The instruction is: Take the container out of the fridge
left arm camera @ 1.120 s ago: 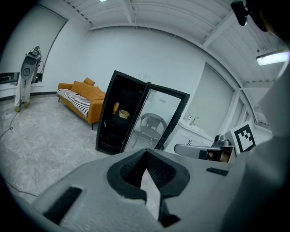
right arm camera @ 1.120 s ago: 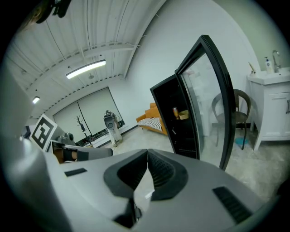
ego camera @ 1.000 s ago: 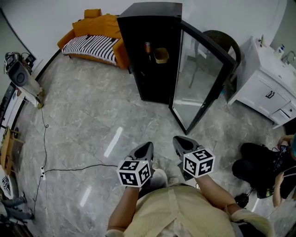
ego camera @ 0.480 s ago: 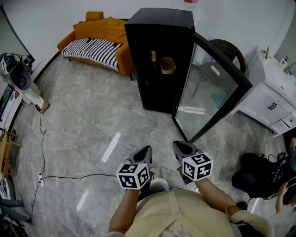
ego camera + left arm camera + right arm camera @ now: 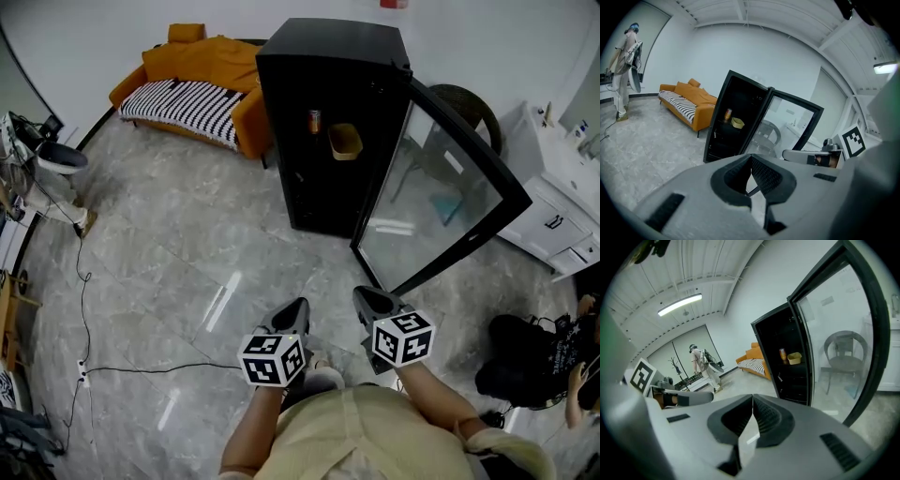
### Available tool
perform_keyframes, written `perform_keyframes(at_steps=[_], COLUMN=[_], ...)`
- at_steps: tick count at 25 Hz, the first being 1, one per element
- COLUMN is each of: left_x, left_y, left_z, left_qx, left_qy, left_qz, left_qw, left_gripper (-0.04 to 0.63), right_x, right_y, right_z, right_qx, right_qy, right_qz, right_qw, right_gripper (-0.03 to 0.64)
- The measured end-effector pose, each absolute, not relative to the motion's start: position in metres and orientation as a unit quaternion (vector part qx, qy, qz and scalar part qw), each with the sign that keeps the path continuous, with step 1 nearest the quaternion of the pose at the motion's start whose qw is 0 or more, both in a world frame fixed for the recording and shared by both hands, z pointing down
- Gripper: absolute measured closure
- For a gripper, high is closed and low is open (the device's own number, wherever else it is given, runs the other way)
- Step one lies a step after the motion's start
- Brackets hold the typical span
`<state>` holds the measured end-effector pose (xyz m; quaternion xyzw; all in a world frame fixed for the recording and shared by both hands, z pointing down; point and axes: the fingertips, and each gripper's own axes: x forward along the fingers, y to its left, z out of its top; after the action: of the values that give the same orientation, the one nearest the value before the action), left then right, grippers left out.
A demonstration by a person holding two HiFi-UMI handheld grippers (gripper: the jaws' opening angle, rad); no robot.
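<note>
An orange sofa [image 5: 211, 58] is standing by the far wall, carrying a striped cushion [image 5: 187, 101]. A white cabinet [image 5: 564, 192] is sitting at right. A black cable [image 5: 150, 342] is trailing across the marble floor [image 5: 169, 234].

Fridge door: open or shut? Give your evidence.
Open. The glass door stands swung away from the black fridge, exposing the yellow container and a can on a shelf inside.

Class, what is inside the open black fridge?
On one shelf of the black fridge stand a small yellow container and an orange can. The lower shelves are too dark to read.
</note>
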<state>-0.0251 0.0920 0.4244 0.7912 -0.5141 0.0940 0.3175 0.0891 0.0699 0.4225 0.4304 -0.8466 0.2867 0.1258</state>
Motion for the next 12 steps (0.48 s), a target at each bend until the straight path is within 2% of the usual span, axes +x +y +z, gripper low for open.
perform_keyframes(at_steps=[12], left_x=[-0.046], left_y=[0.066], left_z=[0.437], left_qx=[0.799], left_qy=[-0.501], left_qz=[0.126], left_qw=[0.308], left_gripper=[0.572], right_x=[0.064], right_y=[0.035], right_z=[0.436], right_qx=[0.438], right_qy=[-0.839], right_qz=[0.296], right_qw=[0.129], right_gripper=[0.588])
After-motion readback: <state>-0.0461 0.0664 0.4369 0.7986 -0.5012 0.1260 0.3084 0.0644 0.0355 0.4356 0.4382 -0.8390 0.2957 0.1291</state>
